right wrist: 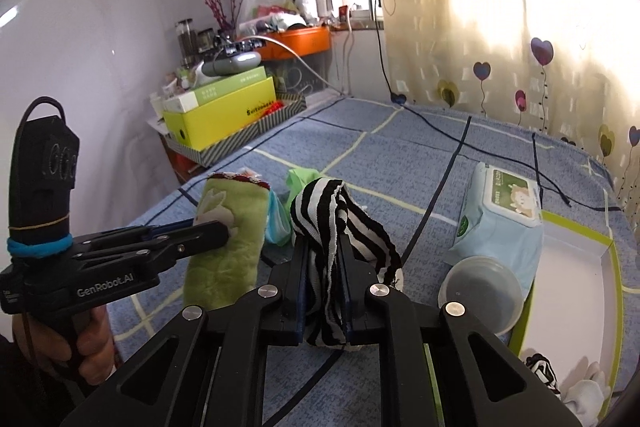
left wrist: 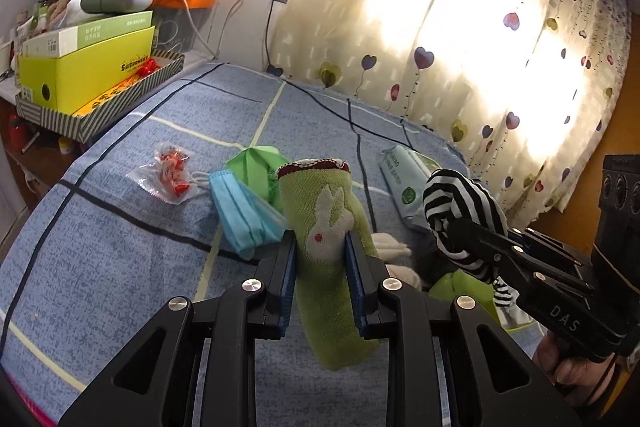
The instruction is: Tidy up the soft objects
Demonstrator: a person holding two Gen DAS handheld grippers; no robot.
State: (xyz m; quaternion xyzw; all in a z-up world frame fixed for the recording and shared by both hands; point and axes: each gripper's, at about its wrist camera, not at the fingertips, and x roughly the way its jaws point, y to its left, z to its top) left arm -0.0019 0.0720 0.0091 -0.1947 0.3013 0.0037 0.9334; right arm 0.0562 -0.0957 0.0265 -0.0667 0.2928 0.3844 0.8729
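Left gripper (left wrist: 320,247) fingers clench the green sock (left wrist: 332,227); right gripper (right wrist: 325,259) fingers pinch the striped sock (right wrist: 336,227)

Two black plastic two-finger grippers are seen: the left gripper (left wrist: 320,247) with blue pads (left wrist: 289,283), silver screws and "GenRobot.AI" lettering, the right gripper (right wrist: 325,259) marked "DAS", a blue band wound round the left handle

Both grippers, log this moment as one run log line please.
left gripper: shut on green rabbit sock | right gripper: shut on striped sock | both socks off blue bedspread | white tray: nearby
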